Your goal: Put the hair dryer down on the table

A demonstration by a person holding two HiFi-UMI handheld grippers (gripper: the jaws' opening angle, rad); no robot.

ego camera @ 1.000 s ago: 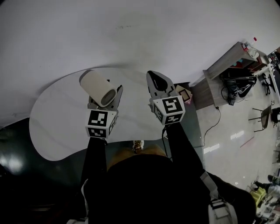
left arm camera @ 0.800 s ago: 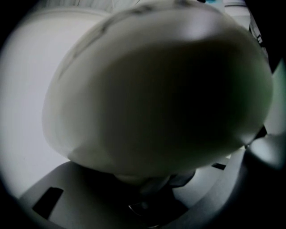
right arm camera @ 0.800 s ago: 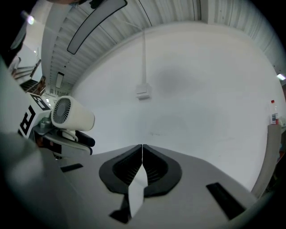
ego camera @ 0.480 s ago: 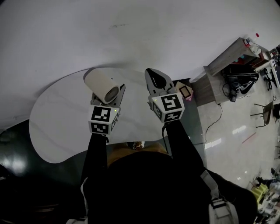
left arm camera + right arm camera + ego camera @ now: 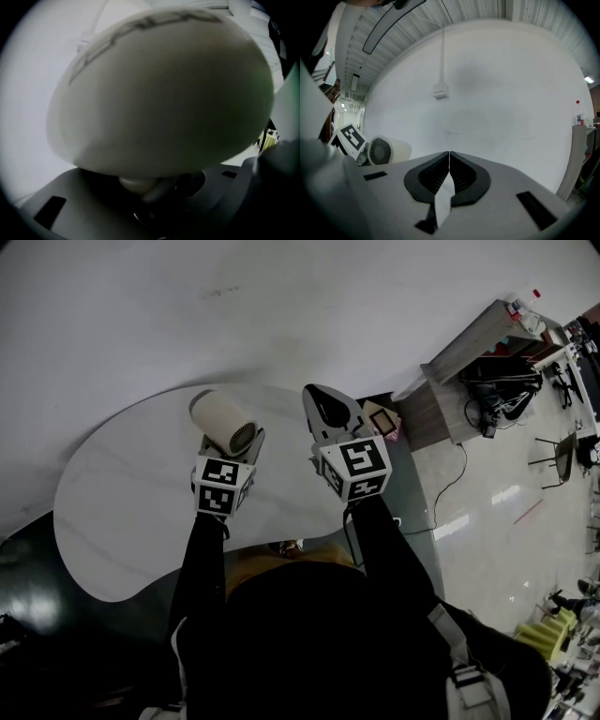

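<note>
One second on: left tongs, clamped on the hair dryer, sank toward the tabletop, set-down looks close; right tongs at its 3 o'clock, closed, empty.

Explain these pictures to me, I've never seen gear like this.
No robot here: a person holds a two-jaw gripper in each hand; the marker cubes are part of the grippers. The head view looks down from the person's head. There the left gripper is clamped on a cream hair dryer over a white rounded table. The left gripper view rides on that gripper, so the dryer's body fills it, its handle between the jaws. The right gripper holds nothing, jaws shut; its view looks along them at a white wall, the dryer at left.
</note>
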